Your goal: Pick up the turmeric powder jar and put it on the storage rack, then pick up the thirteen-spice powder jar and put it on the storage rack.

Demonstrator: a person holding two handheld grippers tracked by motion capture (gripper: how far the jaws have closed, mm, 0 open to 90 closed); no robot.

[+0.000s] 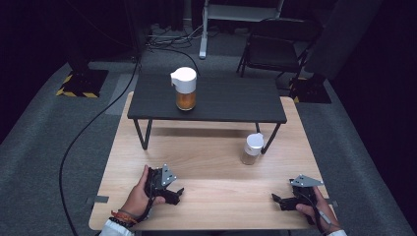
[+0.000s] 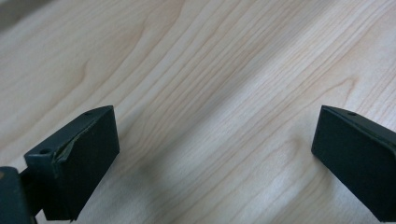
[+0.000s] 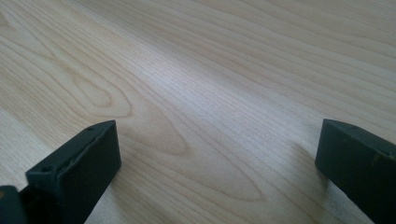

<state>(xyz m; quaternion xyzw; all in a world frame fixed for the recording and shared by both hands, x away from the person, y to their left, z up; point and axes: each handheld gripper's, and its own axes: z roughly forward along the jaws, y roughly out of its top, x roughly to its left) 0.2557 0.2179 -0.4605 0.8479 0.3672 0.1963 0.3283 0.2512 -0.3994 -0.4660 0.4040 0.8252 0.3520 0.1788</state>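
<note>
The small jar (image 1: 252, 149) is located on the wooden table (image 1: 216, 196), right of centre, just beside the right front leg of the black riser (image 1: 206, 101). It is upright, capped with a white lid, and holds a pale amber content in its lower part. The large jar (image 1: 185, 88) is placed on top of the riser, left of its centre, upright, with a white lid and an orange-brown content. Both jars are well apart from the grippers. The left gripper (image 1: 173, 192) is held low over the near left part of the table, with its jaws directed toward the middle. In the left gripper view, the jaws are spread wide, and bare wood grain (image 2: 210, 93) is seen between them. The right gripper (image 1: 281, 200) is held low over the near right part of the table, jaws directed leftward. In the right gripper view, its jaws are likewise spread wide, with nothing gripped between them.
</note>
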